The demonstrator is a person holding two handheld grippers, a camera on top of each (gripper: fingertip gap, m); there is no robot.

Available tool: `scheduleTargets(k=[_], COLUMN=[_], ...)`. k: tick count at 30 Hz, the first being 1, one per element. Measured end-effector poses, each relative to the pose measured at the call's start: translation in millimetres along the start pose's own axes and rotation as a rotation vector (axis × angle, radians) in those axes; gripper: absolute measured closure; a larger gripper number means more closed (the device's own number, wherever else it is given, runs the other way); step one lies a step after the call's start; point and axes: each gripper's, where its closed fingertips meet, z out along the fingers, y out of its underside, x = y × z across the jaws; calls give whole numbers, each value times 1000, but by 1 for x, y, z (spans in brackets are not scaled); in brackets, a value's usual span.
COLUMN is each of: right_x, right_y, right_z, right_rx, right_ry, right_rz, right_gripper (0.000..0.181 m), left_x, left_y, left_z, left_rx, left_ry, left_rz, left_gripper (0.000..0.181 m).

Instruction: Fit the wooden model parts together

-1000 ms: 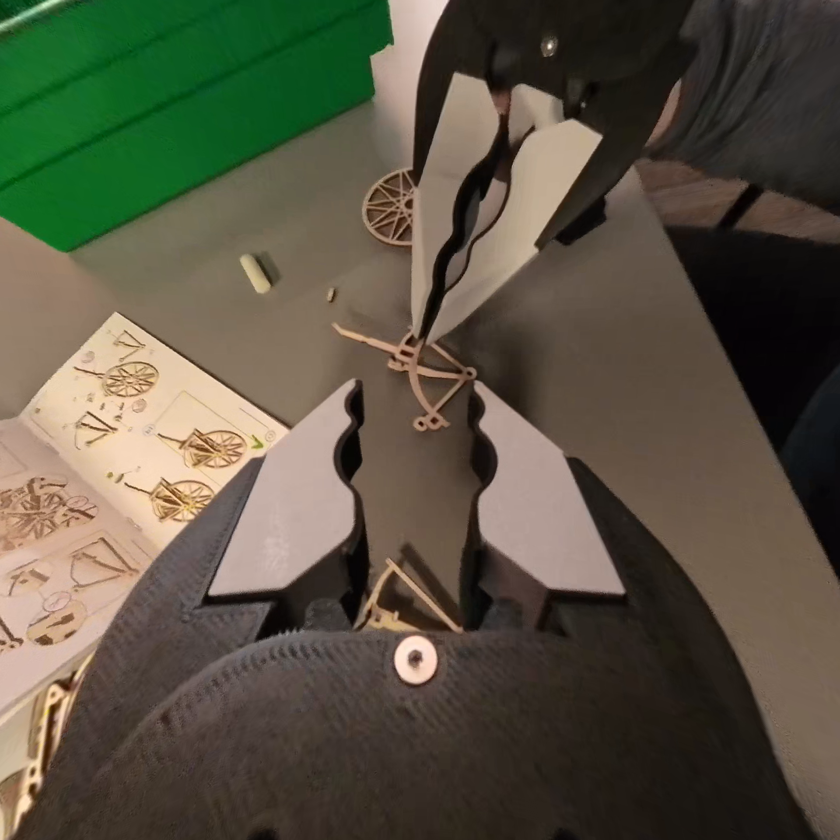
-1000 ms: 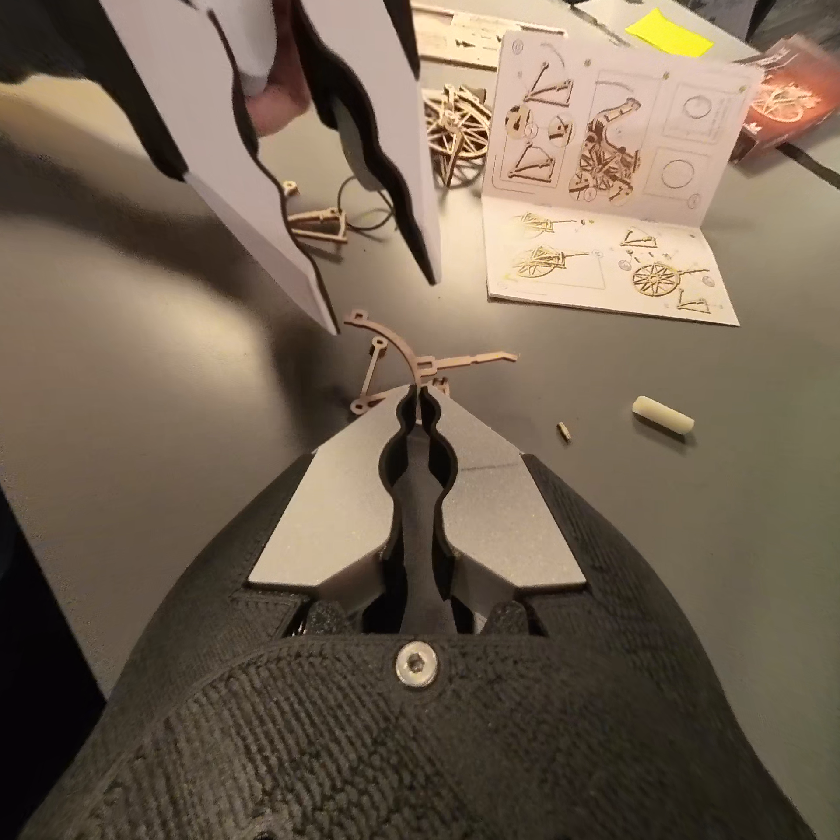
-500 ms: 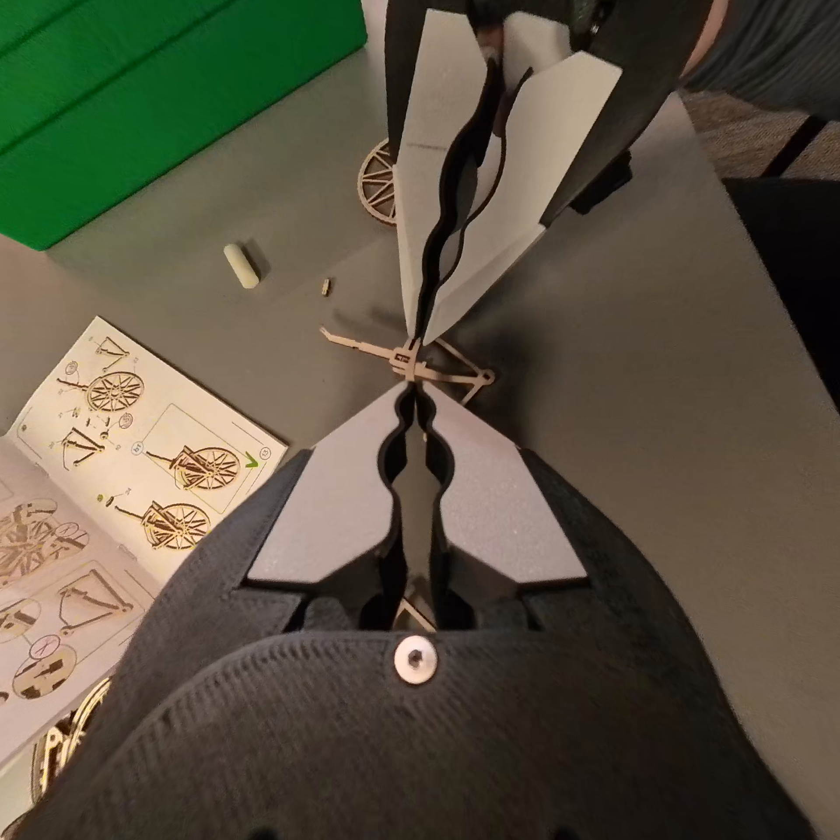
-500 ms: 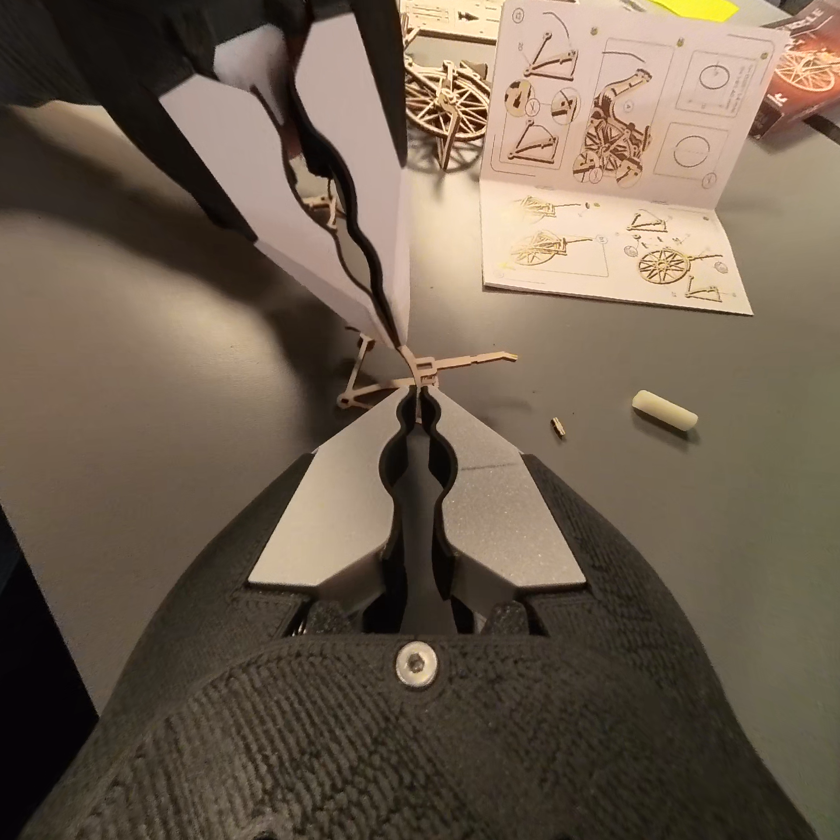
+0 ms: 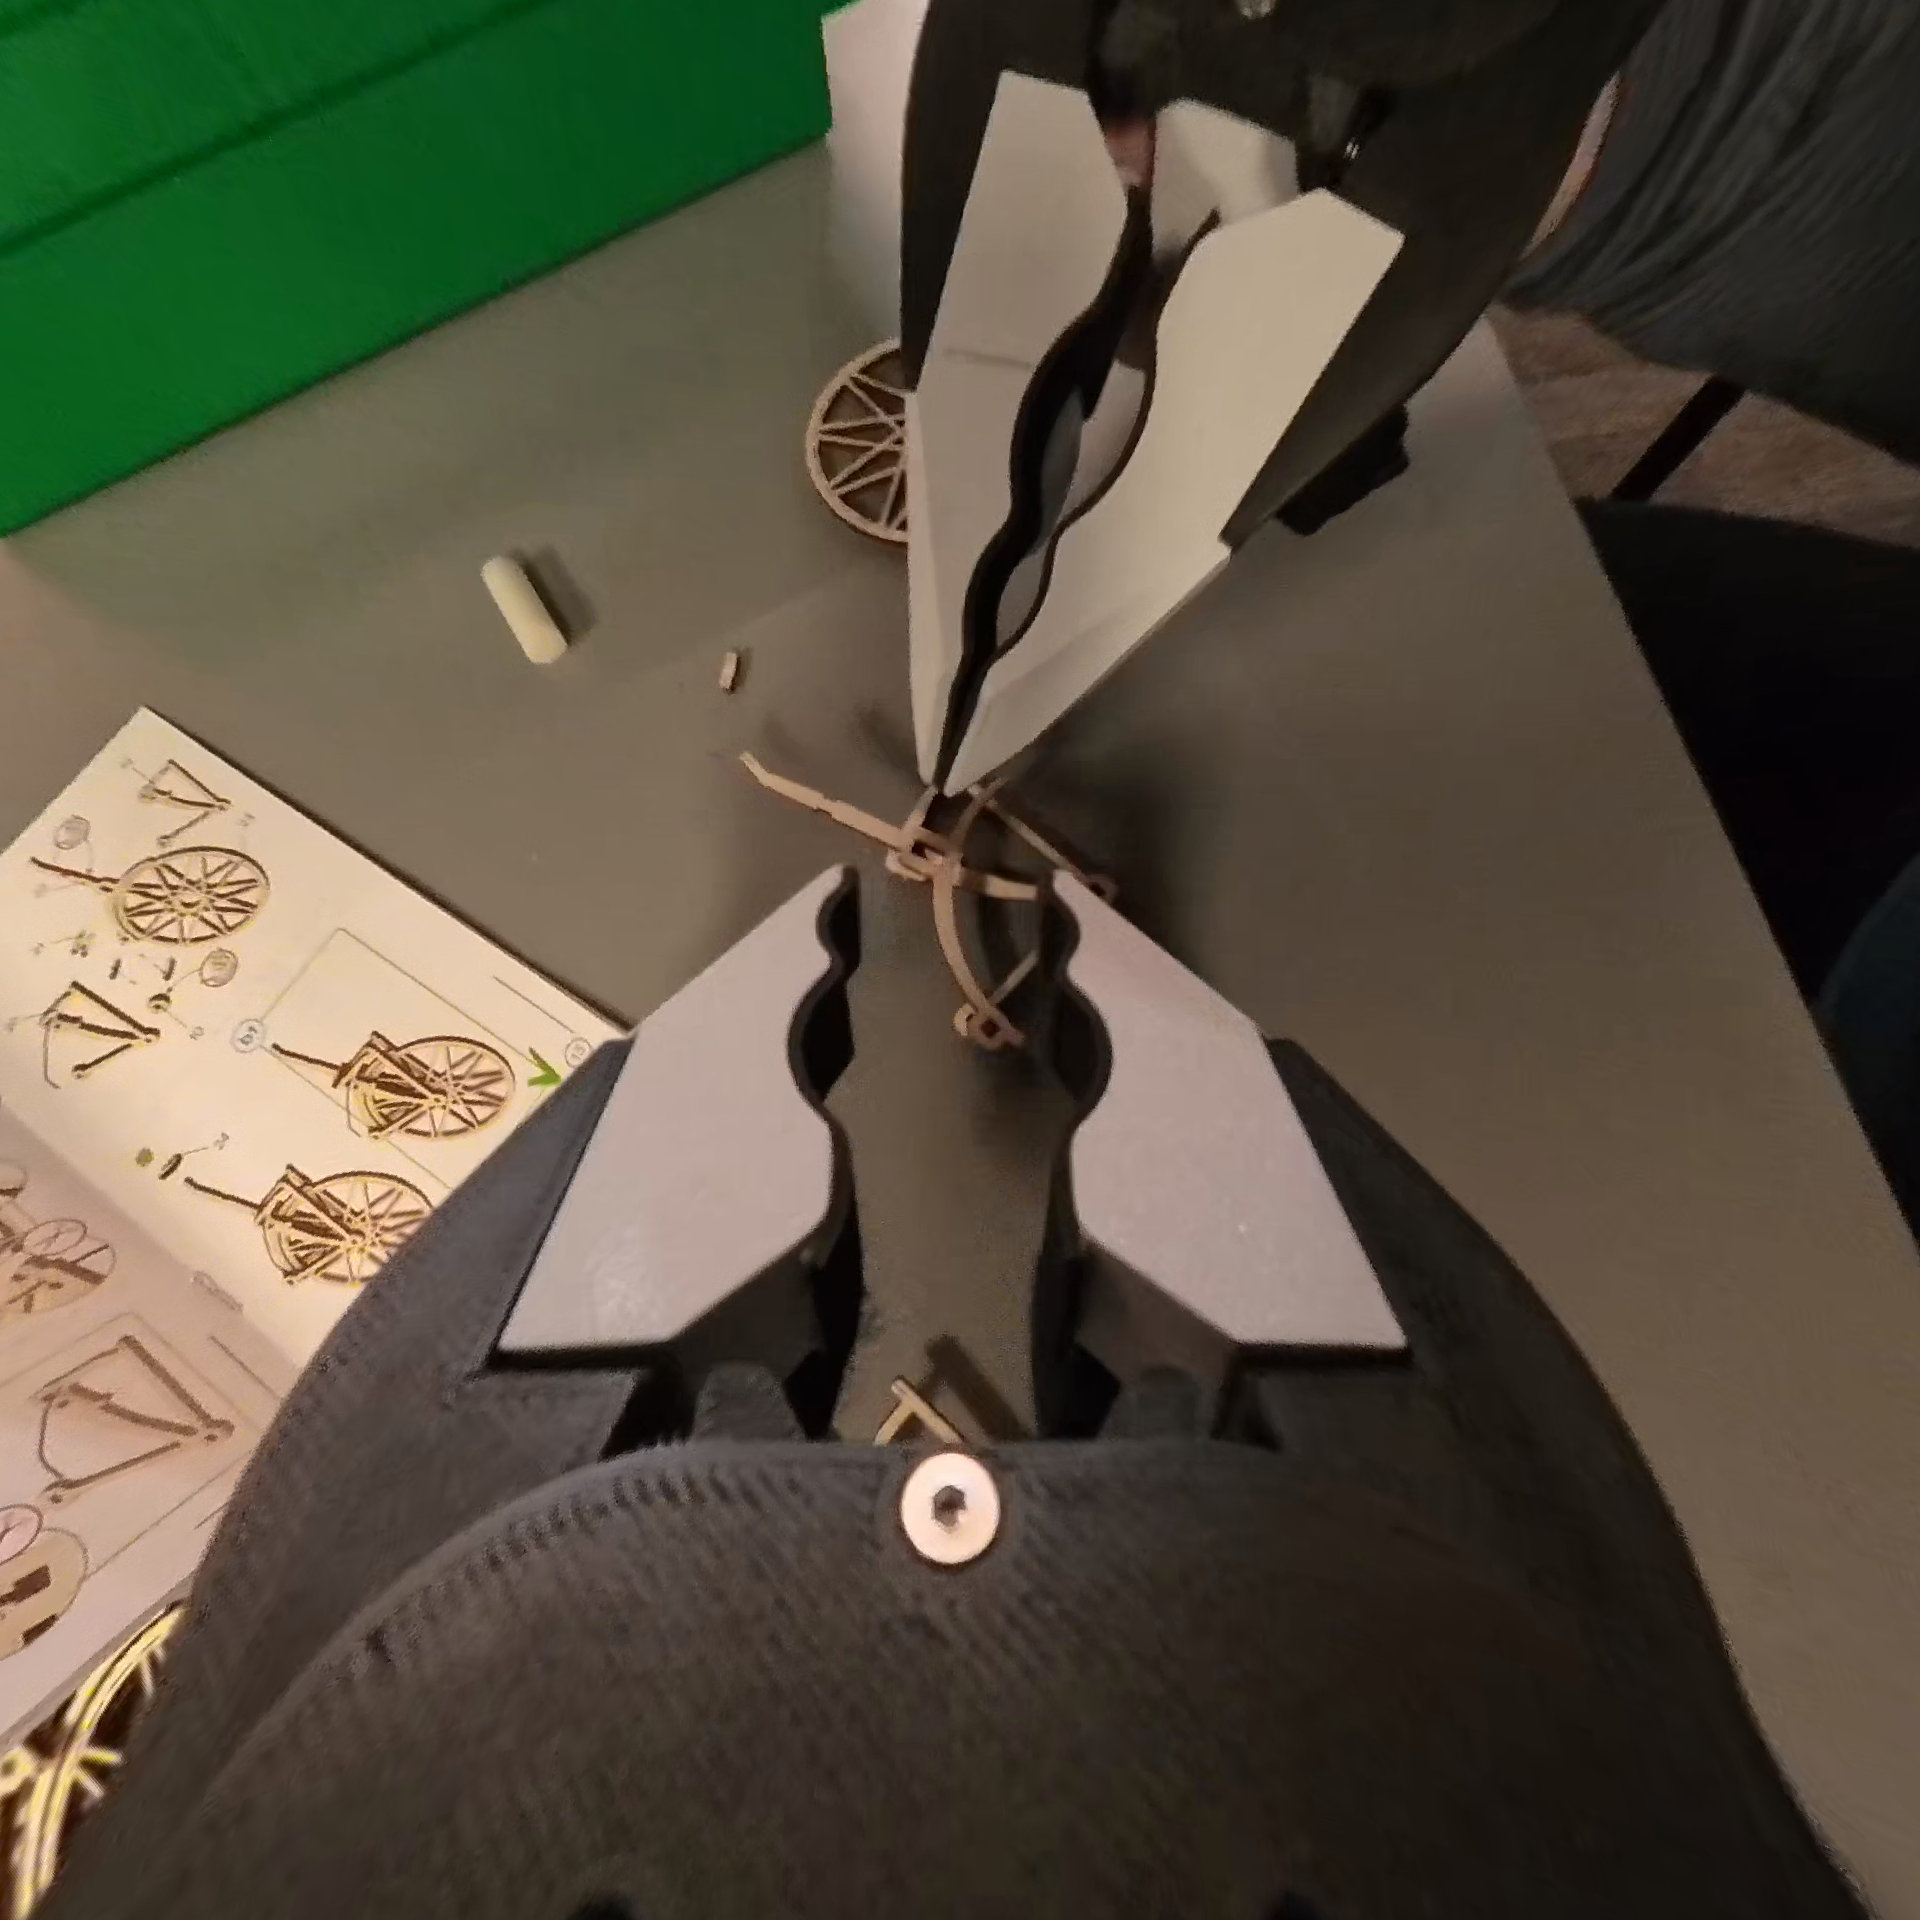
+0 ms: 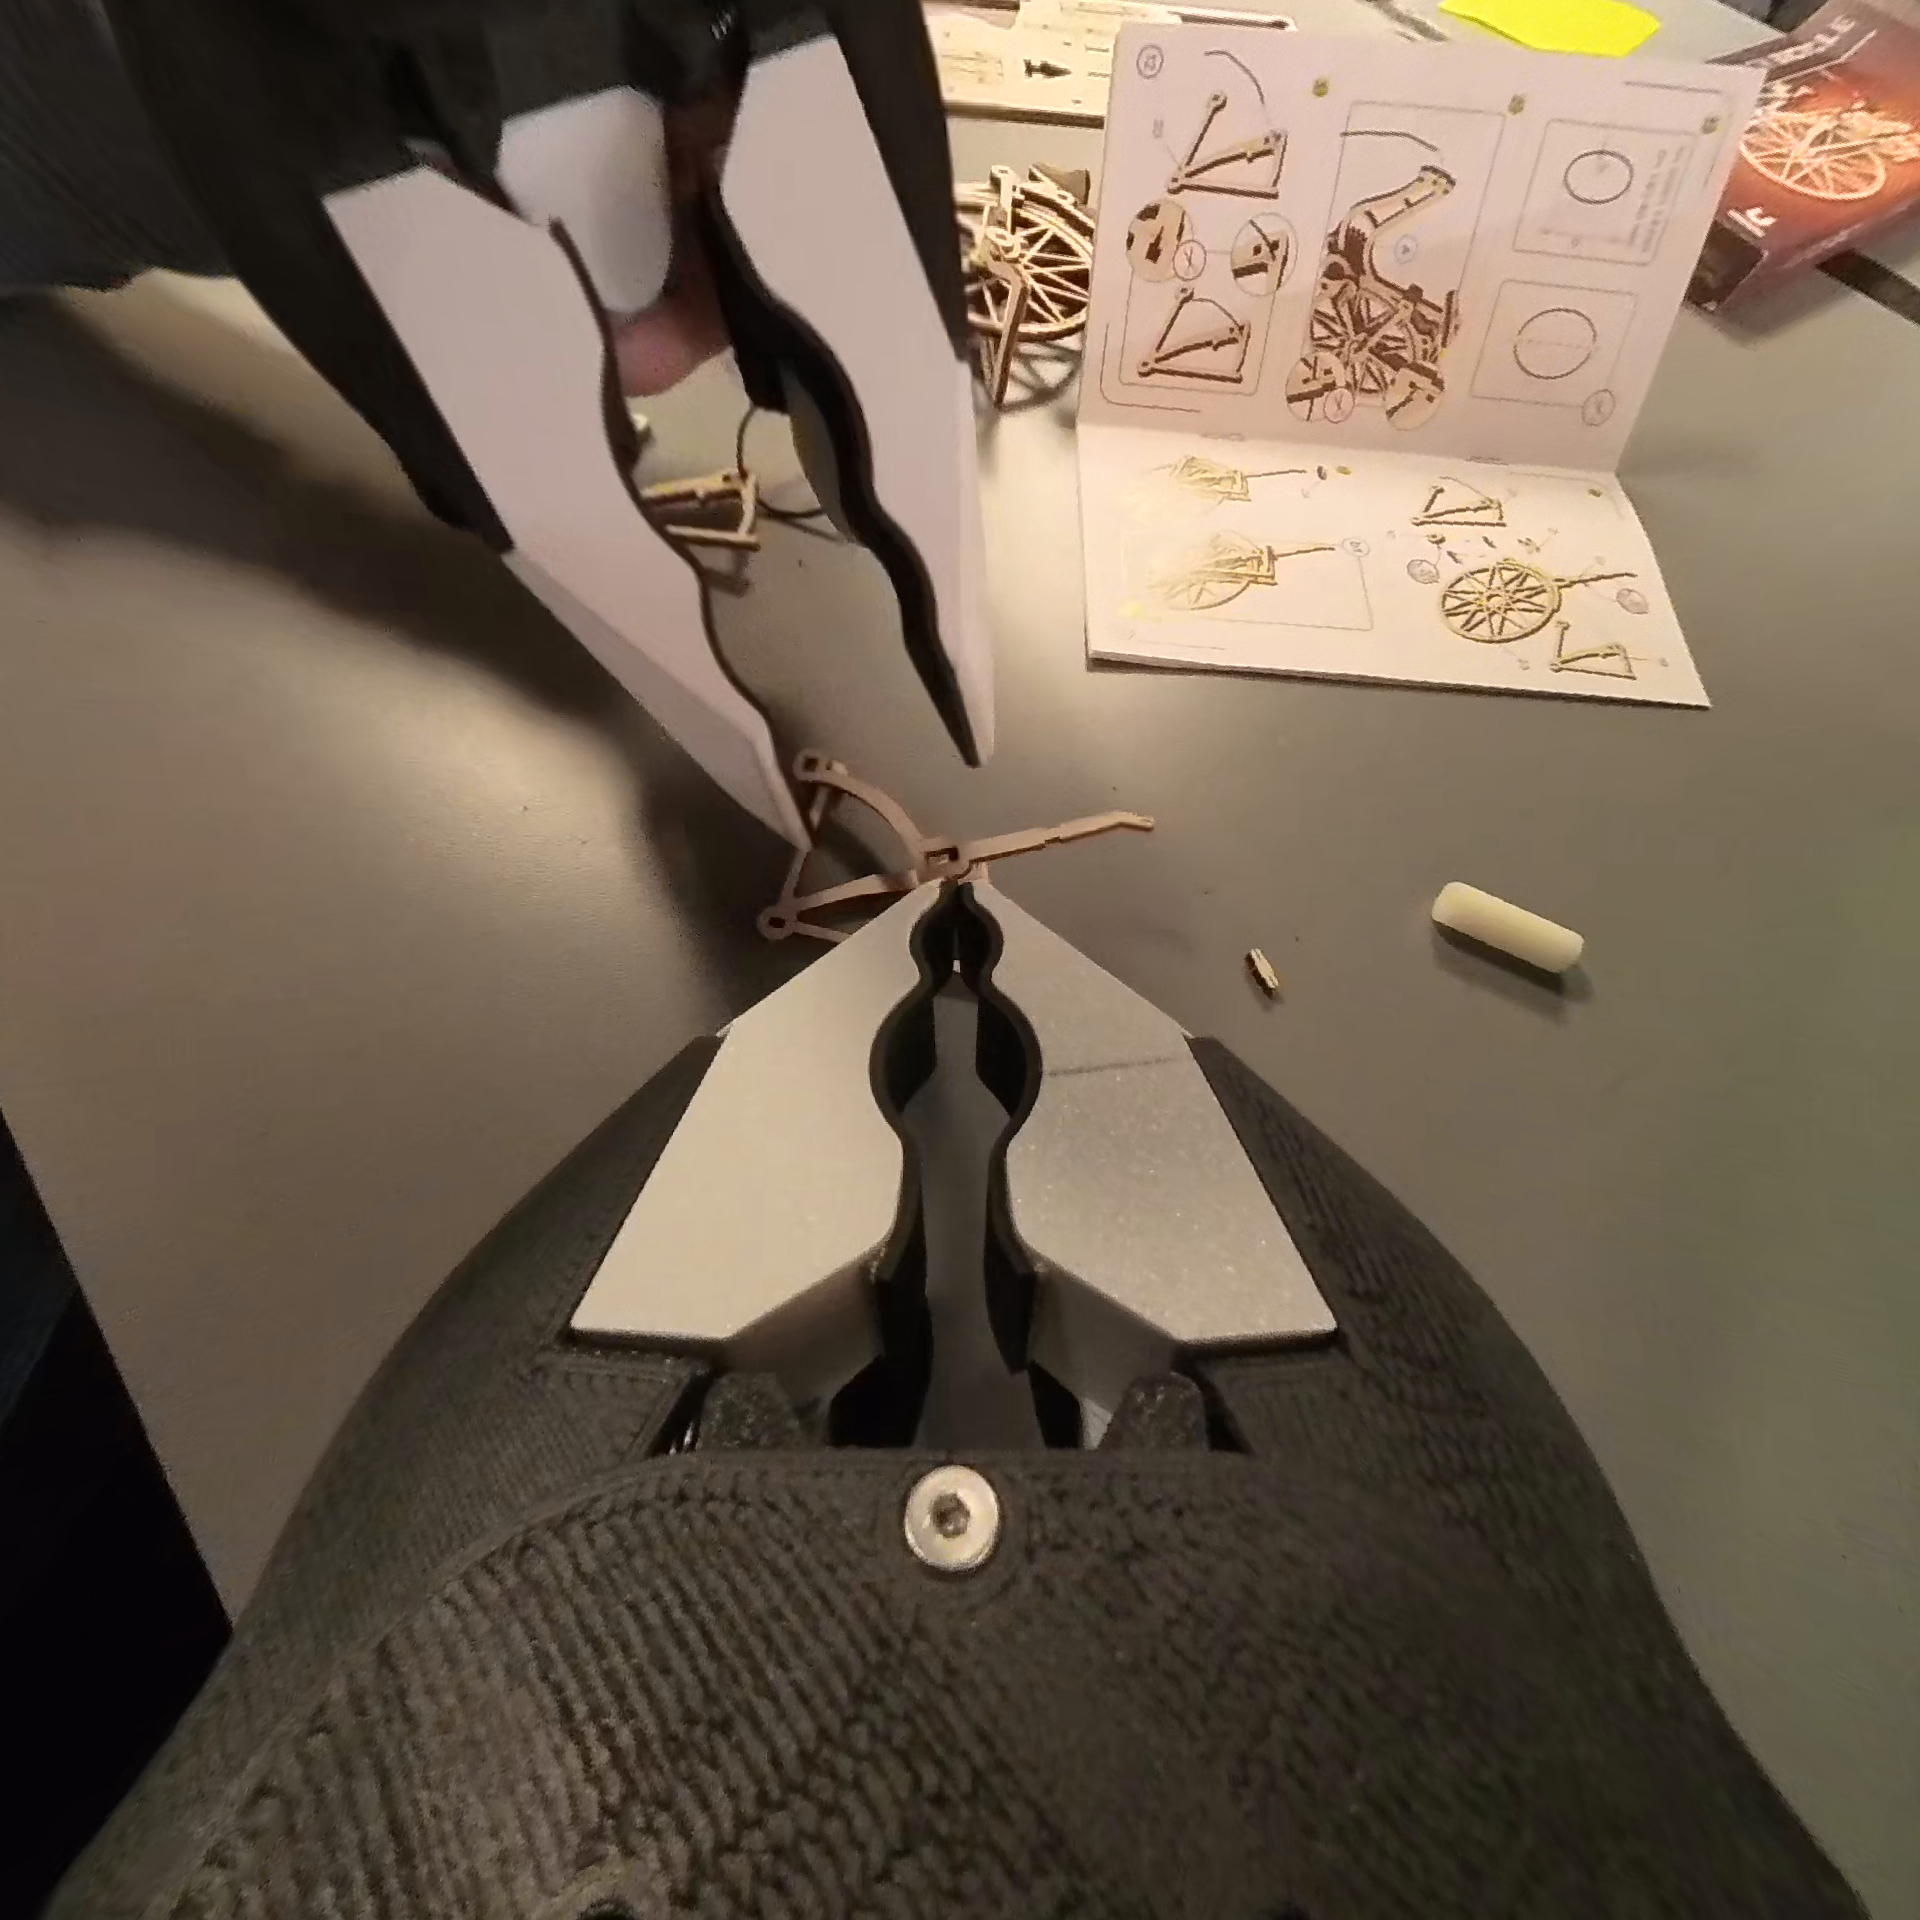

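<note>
A thin wooden part, a curved arc with struts and a long rod point(image 5: 821, 810), is held just above the grey table point(image 5: 1351, 935). My right gripper point(image 6: 956, 899) is shut on the part's joint point(image 6: 1049, 840) and reaches in from the far side in the left wrist view point(image 5: 938, 795). My left gripper point(image 5: 954, 881) is open, its fingertips on either side of the arc, not touching it. In the right wrist view the left gripper point(image 6: 883, 795) hangs open over the arc end.
The table holds an open instruction booklet point(image 5: 260, 1039) point(image 6: 1351, 416), a white cylinder point(image 6: 1507, 925), a tiny peg point(image 6: 1262, 971), a wooden wheel point(image 5: 862, 447), a part-built model point(image 6: 1029, 260) and a small triangular frame point(image 6: 707, 509). A green box point(image 5: 364, 208) stands at the back. The table edge point(image 5: 1662, 727) runs on the right. Less than 4 cm separates the two grippers' tips.
My left gripper was open, shut on the wooden part half a second ago, and has now opened again and drawn back. My right gripper has kept its hold on the part.
</note>
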Motion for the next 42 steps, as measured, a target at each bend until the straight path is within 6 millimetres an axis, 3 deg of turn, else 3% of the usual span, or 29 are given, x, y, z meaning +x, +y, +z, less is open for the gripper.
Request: scheduleTargets(k=[6,10,16,24,30,42], right_x=[-9,-5,2,-4,7,2], right_y=[5,10,7,4,-13,-8], right_z=[4,8,6,6,1,14], right_rx=[-38,-84,-59,-44,70,17], right_ry=[-33,-2,5,-61,4,27], right_rz=[-60,-77,-21,-3,-56,-258], right_gripper=[170,181,181,180,151,168], left_x=[0,-1,-3,-5,-9,-9], left_y=[9,8,9,12,12,15], left_z=[7,5,6,6,4,7], left_rx=[-39,-26,-32,-70,-85,-158], left_ry=[-11,-2,-20,-31,0,-135], left_rz=[17,0,19,-32,-197,-300], left_gripper=[159,159,161,177,179,179])
